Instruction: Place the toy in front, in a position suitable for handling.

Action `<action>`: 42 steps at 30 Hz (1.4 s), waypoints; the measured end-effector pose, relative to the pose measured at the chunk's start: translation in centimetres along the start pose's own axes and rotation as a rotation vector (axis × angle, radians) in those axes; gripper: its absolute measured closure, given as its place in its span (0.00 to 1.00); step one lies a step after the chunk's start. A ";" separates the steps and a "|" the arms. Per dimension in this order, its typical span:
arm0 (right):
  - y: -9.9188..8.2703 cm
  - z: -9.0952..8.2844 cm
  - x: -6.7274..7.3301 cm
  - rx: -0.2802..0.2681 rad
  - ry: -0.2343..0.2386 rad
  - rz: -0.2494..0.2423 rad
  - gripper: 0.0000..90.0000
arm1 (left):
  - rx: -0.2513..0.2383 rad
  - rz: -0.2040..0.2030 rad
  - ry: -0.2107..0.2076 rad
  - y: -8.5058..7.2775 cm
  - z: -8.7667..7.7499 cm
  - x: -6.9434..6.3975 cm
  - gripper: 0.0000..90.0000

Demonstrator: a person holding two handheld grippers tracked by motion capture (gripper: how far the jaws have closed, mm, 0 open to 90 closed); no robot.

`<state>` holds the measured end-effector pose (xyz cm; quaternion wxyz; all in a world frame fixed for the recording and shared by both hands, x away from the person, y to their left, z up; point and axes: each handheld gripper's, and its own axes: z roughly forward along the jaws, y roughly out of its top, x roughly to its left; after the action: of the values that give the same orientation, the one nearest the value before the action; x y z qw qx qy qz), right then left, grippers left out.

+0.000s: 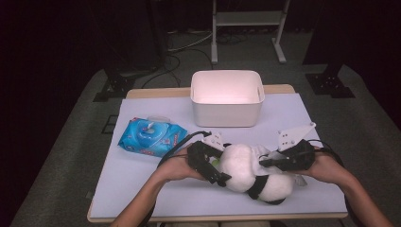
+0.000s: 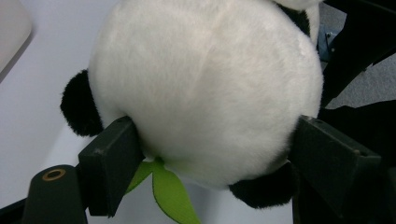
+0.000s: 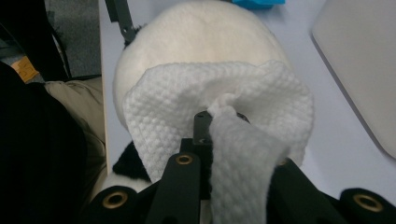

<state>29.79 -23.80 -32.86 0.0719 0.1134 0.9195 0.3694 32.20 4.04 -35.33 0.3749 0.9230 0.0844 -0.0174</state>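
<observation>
At the table's (image 1: 142, 189) near edge, toward 6 o'clock, the plush panda (image 1: 253, 174) lies with its long axis running from 10 to 4 o'clock. Left tool (image 1: 213, 171) grips the round head, jaws spread wide and pressing the fur at 9 o'clock. Right tool (image 1: 265, 161), jaws pressed together, pinches a white wipe (image 3: 219, 121) against the body from 3 o'clock, and is the nearer for wiping.

place: lab or studio | cues: dark surround, metal stand (image 1: 248, 28), floor cables (image 1: 189, 45), grey carpet (image 1: 71, 142)
</observation>
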 end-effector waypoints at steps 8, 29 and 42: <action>1.9 0.3 0.2 -0.013 0.023 -0.032 0.91 | -0.015 0.003 -0.002 0.6 0.0 -0.3 0.19; 6.7 2.4 1.2 0.001 0.075 -0.124 0.91 | -0.038 0.006 -0.008 1.2 0.2 -0.5 0.19; 3.8 1.3 0.8 0.014 0.069 -0.077 0.91 | -0.043 -0.017 -0.006 0.2 0.4 -0.2 0.19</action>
<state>29.87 -20.06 -31.17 0.0537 0.0655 0.9277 0.3636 32.05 3.54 -35.46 0.3948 0.9139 0.0915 -0.0213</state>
